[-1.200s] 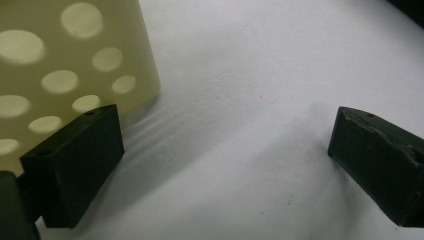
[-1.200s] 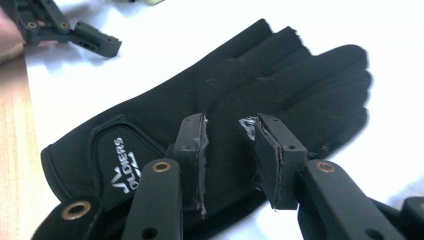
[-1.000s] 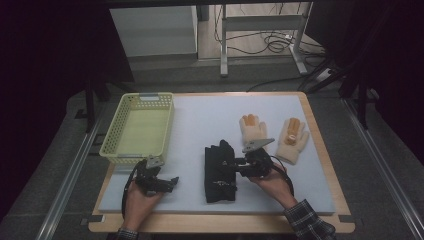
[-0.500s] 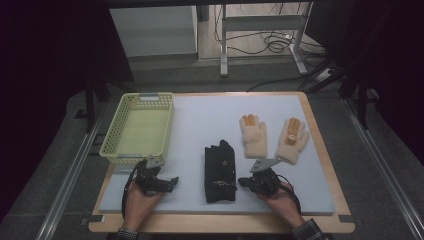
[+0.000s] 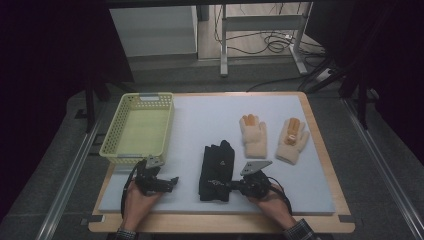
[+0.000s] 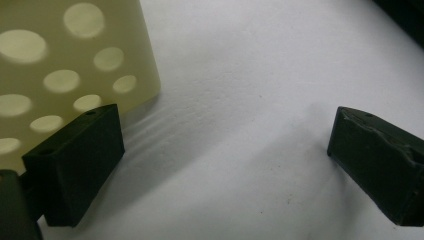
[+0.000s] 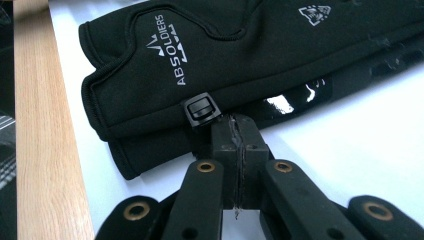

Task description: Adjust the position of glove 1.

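A stacked pair of black gloves lies on the white mat, cuffs toward the front edge. In the right gripper view the printed cuff and a small clip are close up. My right gripper comes at them from the right, low over the mat. Its jaws are pressed together, and the right gripper tips touch the cuff edge by the clip. I see no fabric between them. My left gripper rests on the mat below the basket. Nothing lies between the wide-apart jaws of the left gripper.
A yellow perforated basket stands at the left of the mat, and its wall is just beyond my left jaw. Two cream gloves with orange fingertips lie at the right. The wooden table edge runs along the front.
My right hand has drawn back toward the front edge and sunk, from beside the gloves' middle to their cuff end. The left hand has stayed put.
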Motion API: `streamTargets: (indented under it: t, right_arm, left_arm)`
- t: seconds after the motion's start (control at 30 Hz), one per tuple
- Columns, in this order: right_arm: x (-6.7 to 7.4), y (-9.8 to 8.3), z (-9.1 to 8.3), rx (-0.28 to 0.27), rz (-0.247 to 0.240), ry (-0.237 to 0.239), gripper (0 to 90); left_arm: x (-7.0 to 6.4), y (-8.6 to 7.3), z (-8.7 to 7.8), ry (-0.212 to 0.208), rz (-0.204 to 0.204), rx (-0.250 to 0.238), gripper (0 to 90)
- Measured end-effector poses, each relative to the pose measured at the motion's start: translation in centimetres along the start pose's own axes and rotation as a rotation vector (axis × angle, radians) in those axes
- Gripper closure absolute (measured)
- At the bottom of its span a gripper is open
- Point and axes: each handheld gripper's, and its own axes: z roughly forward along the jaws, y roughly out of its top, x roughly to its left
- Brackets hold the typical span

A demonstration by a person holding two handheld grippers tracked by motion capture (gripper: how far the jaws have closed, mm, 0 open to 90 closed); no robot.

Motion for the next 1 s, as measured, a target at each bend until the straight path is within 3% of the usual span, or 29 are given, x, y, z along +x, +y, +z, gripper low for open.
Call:
streamTargets:
  t: [0.13, 0.33, 0.73, 1.0]
  right_arm:
    - [0.2, 0.6, 0.9, -0.004, 0.0, 0.006, 87.8]
    - [0.5, 1.7, 2.2, -0.007, -0.006, 0.005, 87.8]
    - [1.1, 3.1, 4.0, -0.008, -0.005, 0.002, 87.6]
    - [1.9, 4.3, 5.6, -0.008, -0.029, 0.015, 87.0]
  left_arm:
    - [0.0, -0.1, -0.2, 0.004, 0.009, -0.001, 3.5]
    - [0.8, -0.5, -0.8, 0.045, 0.004, 0.005, 3.5]
    - [1.2, -0.6, -0.6, 0.021, -0.017, 0.002, 2.6]
    - [1.4, -0.7, -0.9, 0.026, -0.002, 0.009, 2.4]
